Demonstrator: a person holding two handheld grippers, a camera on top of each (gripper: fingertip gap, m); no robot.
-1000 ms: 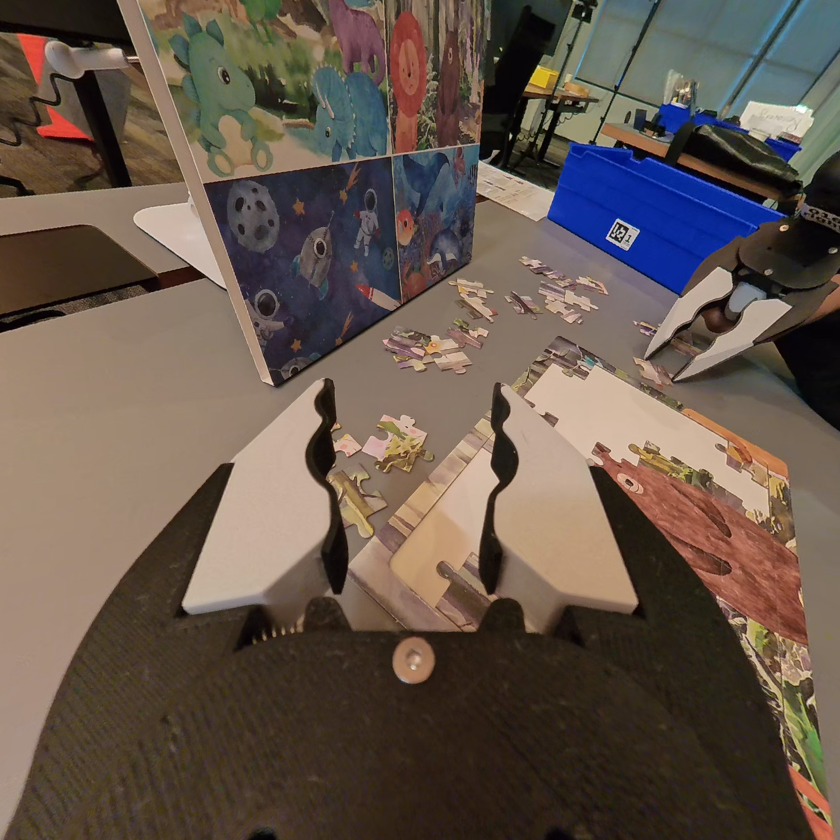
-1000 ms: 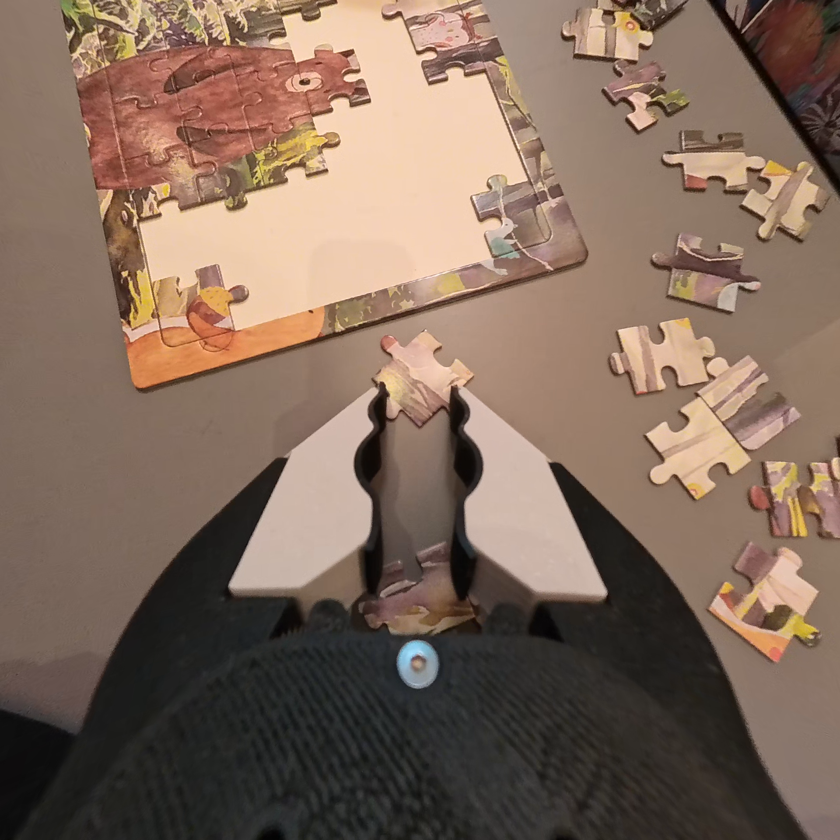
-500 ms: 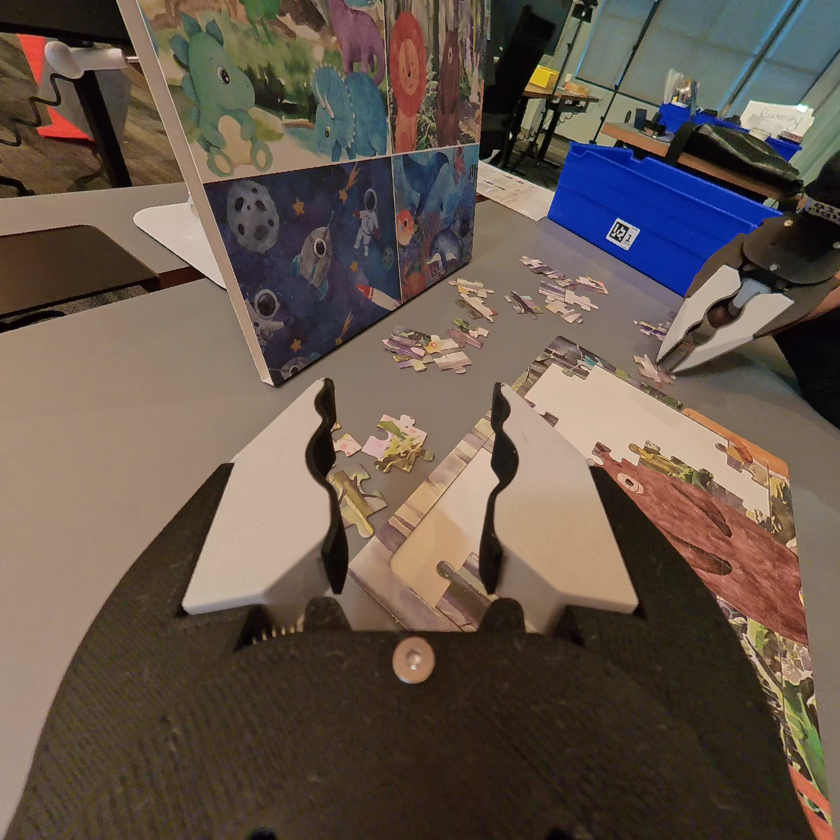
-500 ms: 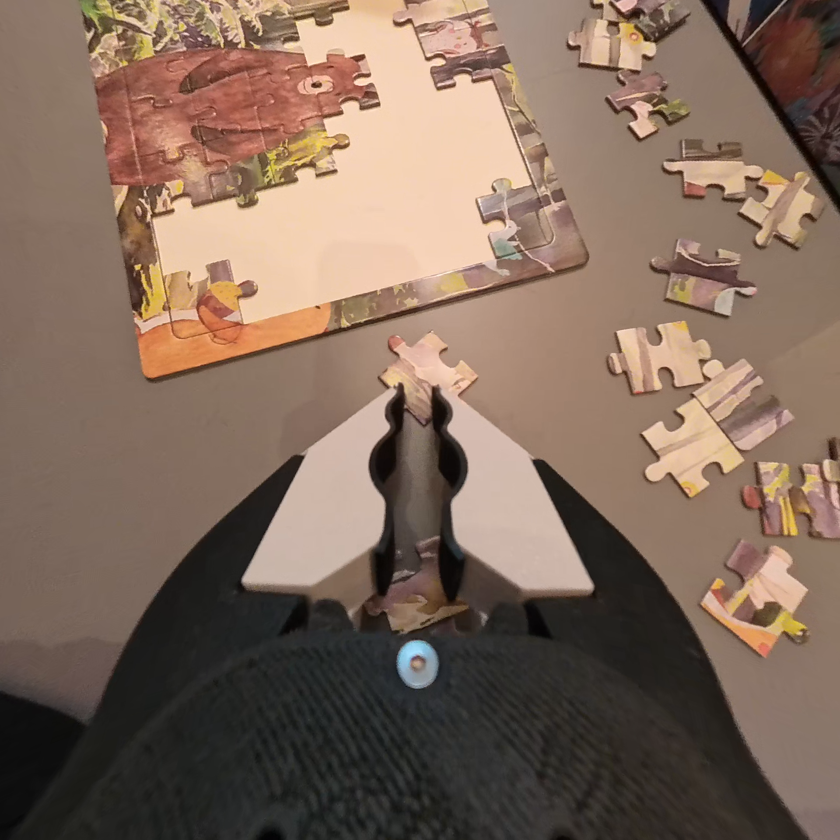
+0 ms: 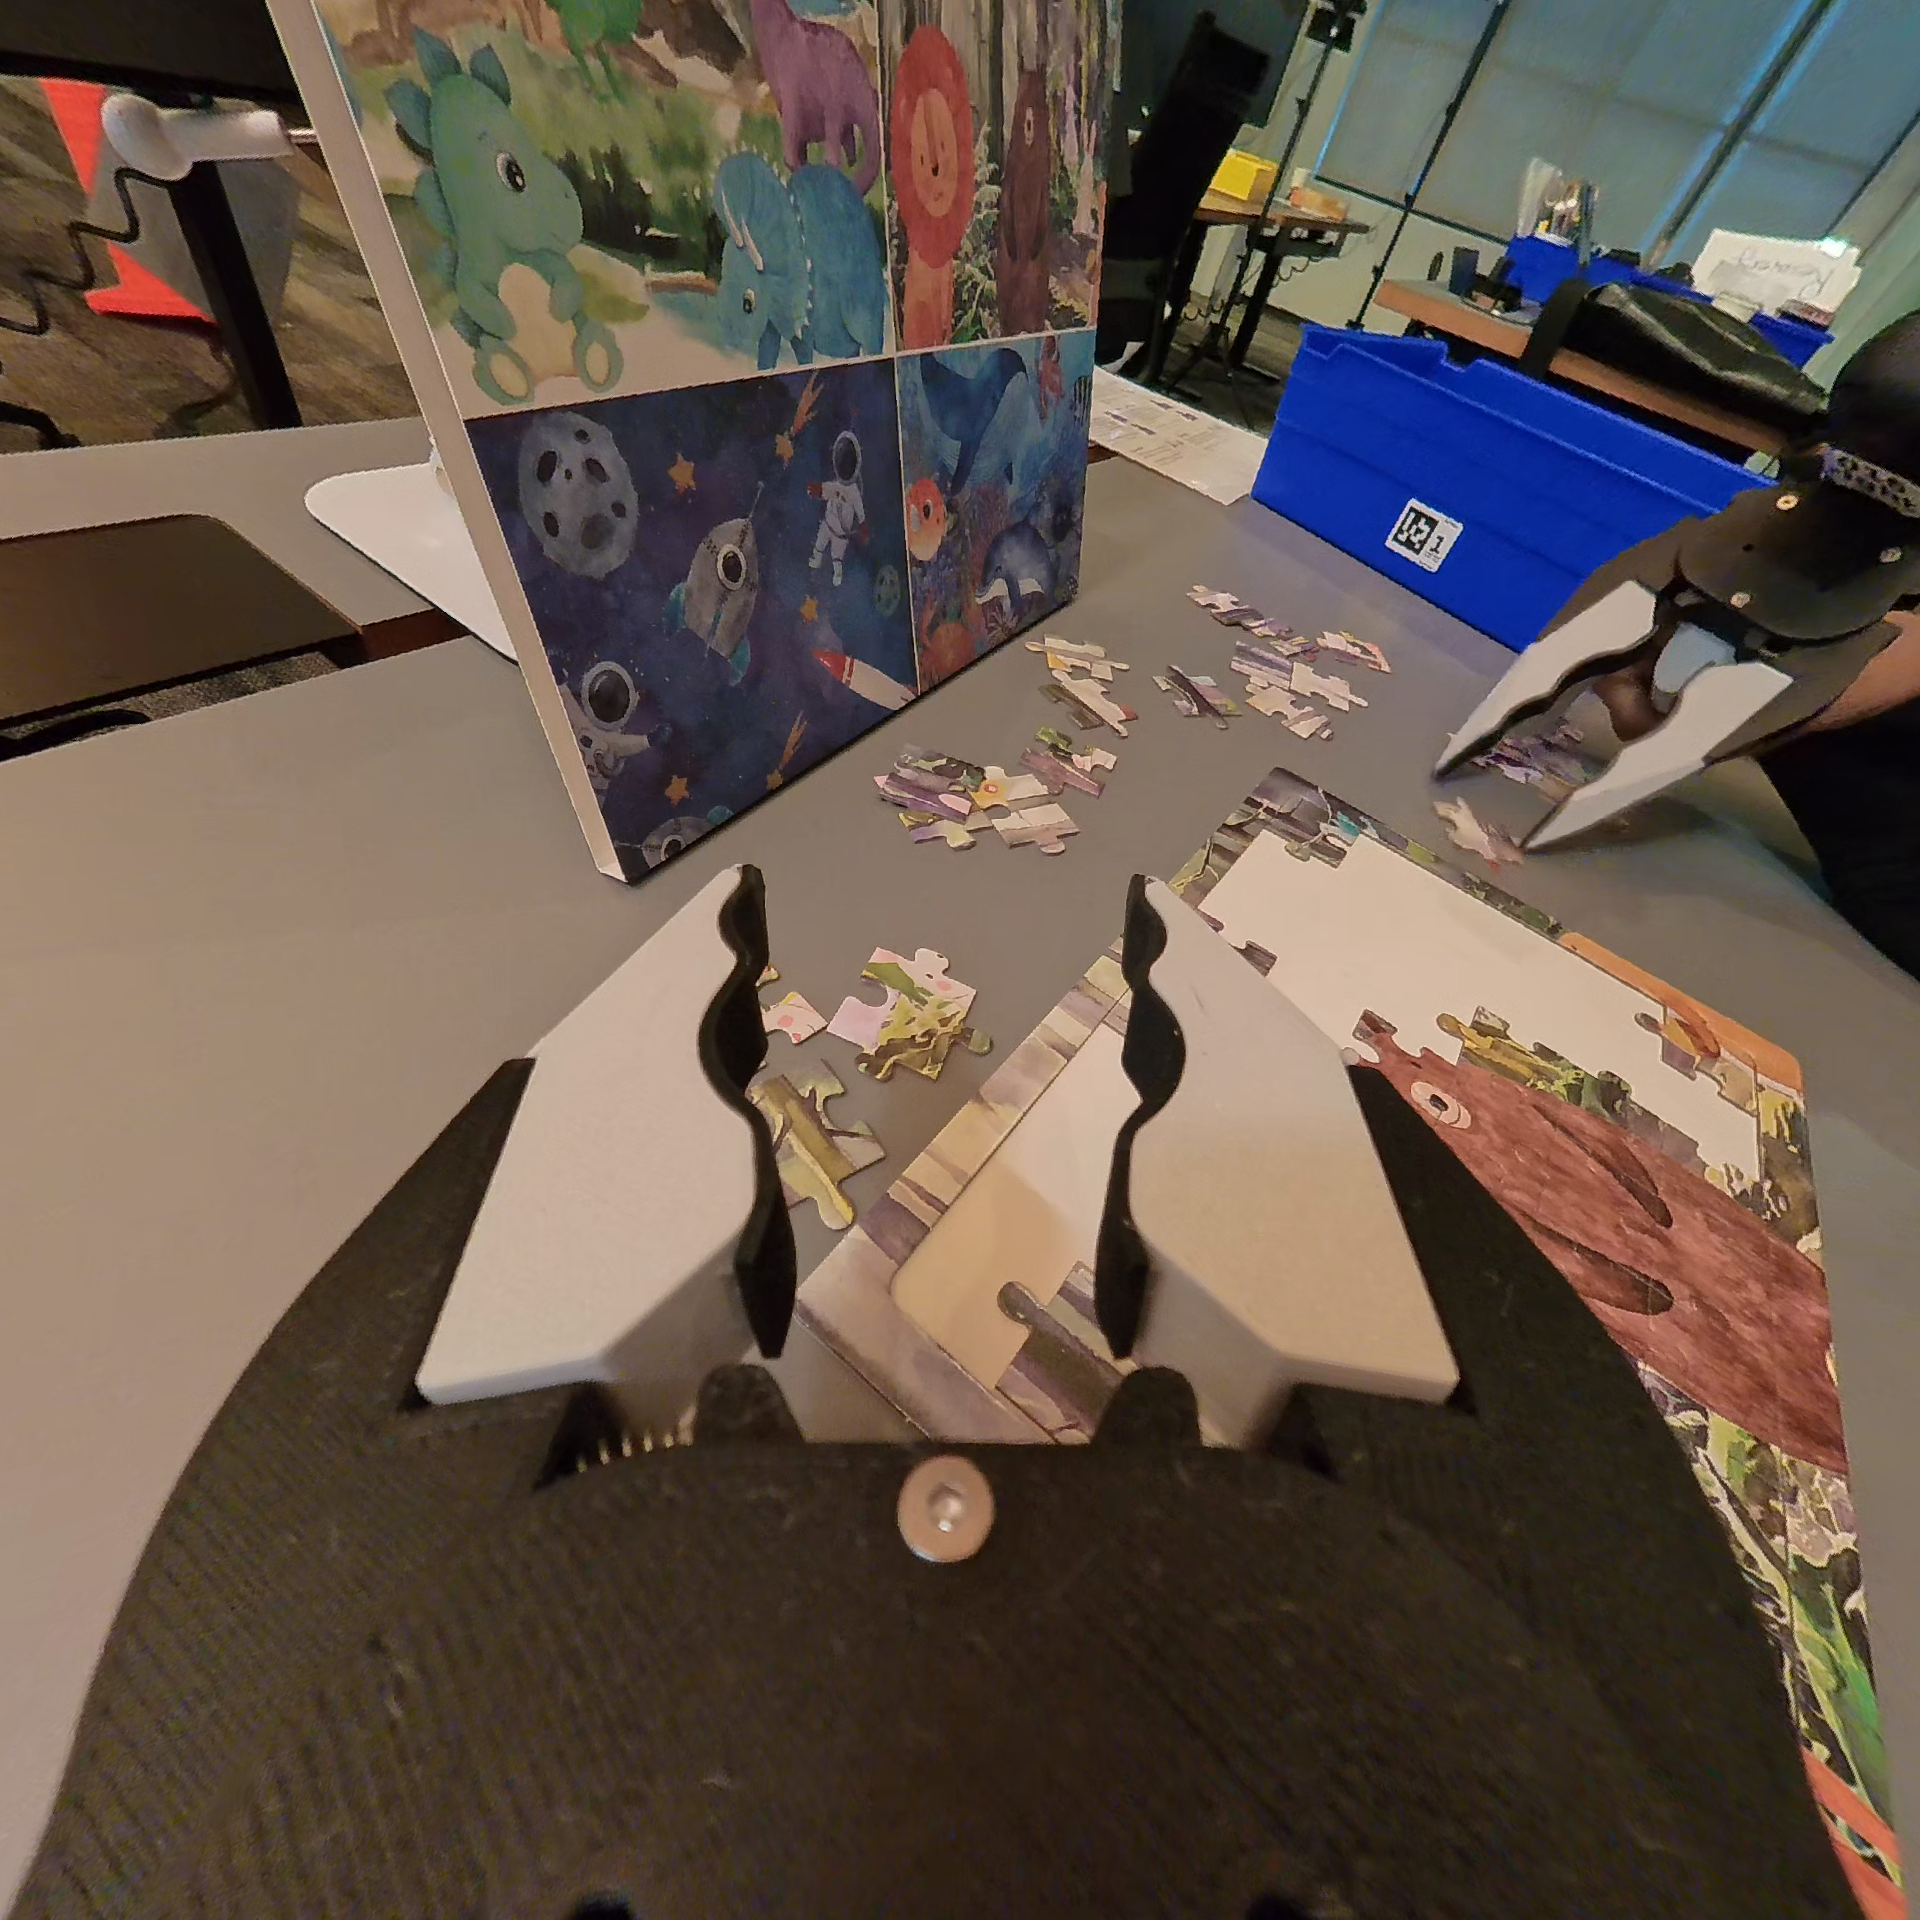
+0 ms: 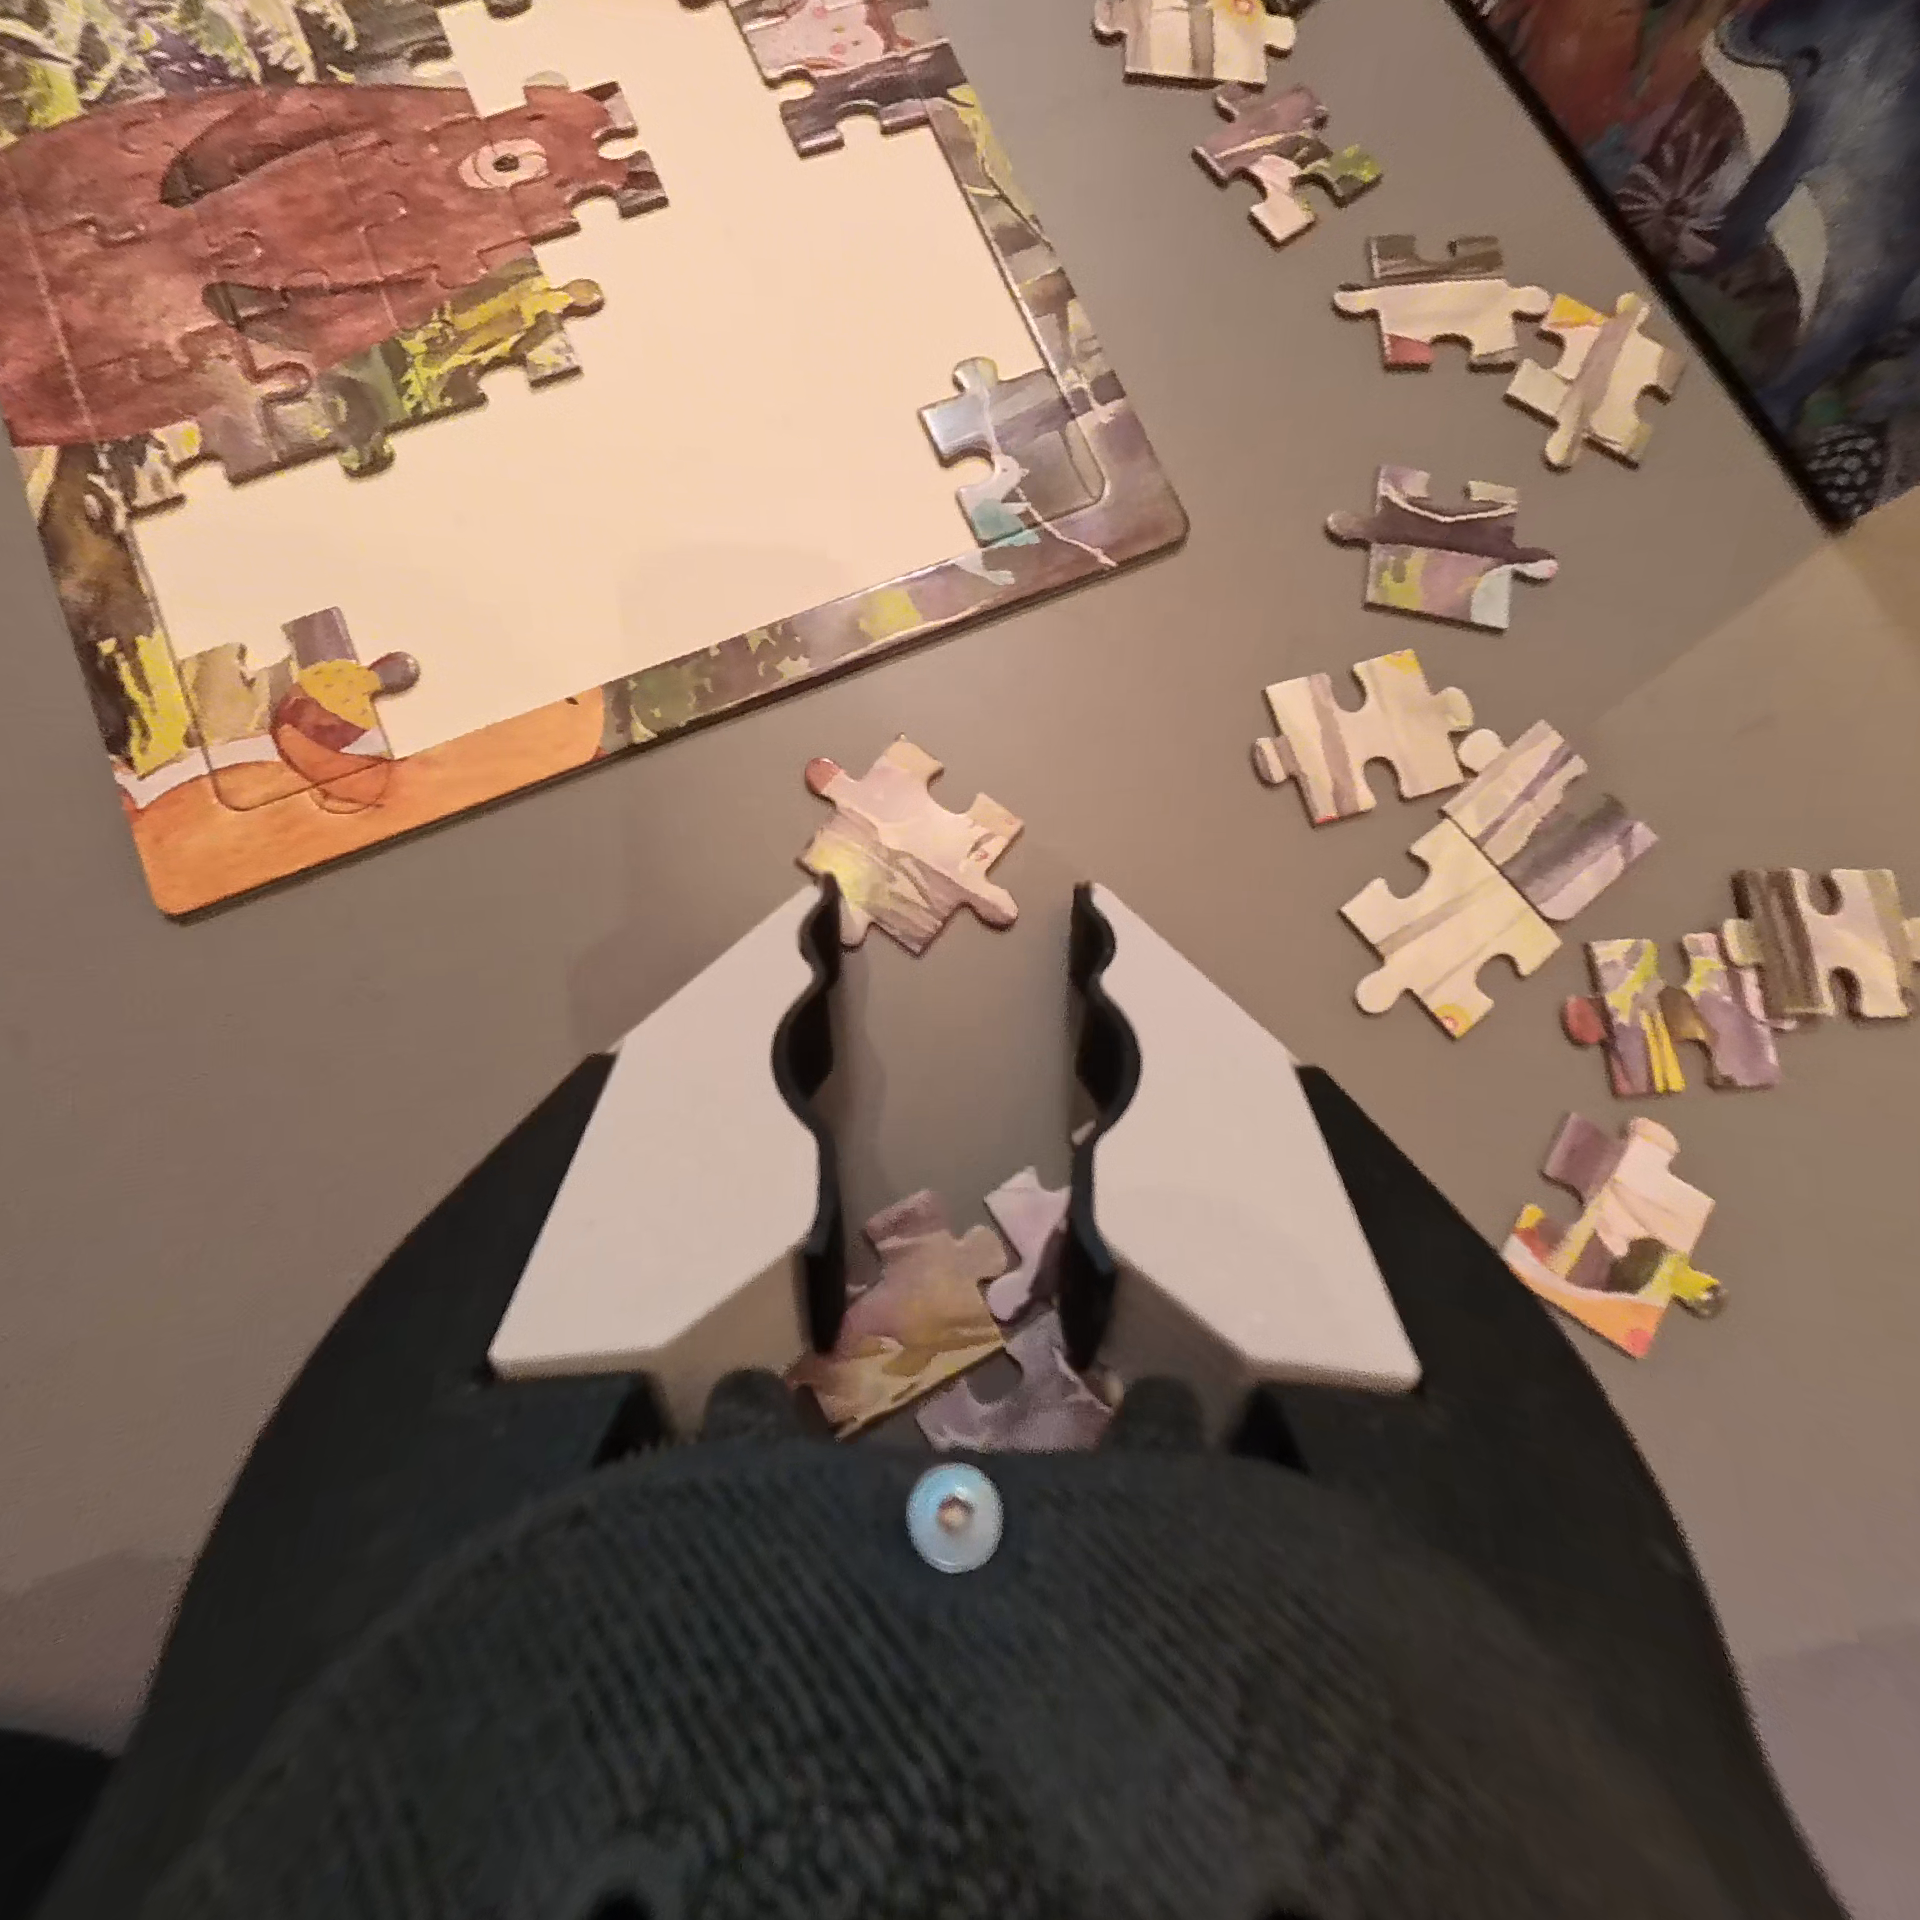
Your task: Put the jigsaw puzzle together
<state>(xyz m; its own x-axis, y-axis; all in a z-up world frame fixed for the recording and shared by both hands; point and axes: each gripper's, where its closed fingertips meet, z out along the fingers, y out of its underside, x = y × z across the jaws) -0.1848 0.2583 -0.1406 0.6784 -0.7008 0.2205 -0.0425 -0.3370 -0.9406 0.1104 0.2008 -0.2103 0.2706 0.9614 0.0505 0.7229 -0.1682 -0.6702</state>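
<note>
Beside the puzzle board (image 6: 894, 613), both grippers' fingers spread; right gripper (image 6: 948, 902) straddles 1 loose piece (image 6: 914, 847).

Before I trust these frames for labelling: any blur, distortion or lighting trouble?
Left wrist view: strong wide-angle bending, the picture board leans and the table curves; the puzzle tray stays sharp. Right wrist view: dim, warm light, slight softness on the right claw and the loose piece; no glare.

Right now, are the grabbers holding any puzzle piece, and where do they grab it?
Nothing is held. The right gripper is open, its fingers just behind a loose puzzle piece lying on the table. The left gripper is open and empty.
</note>
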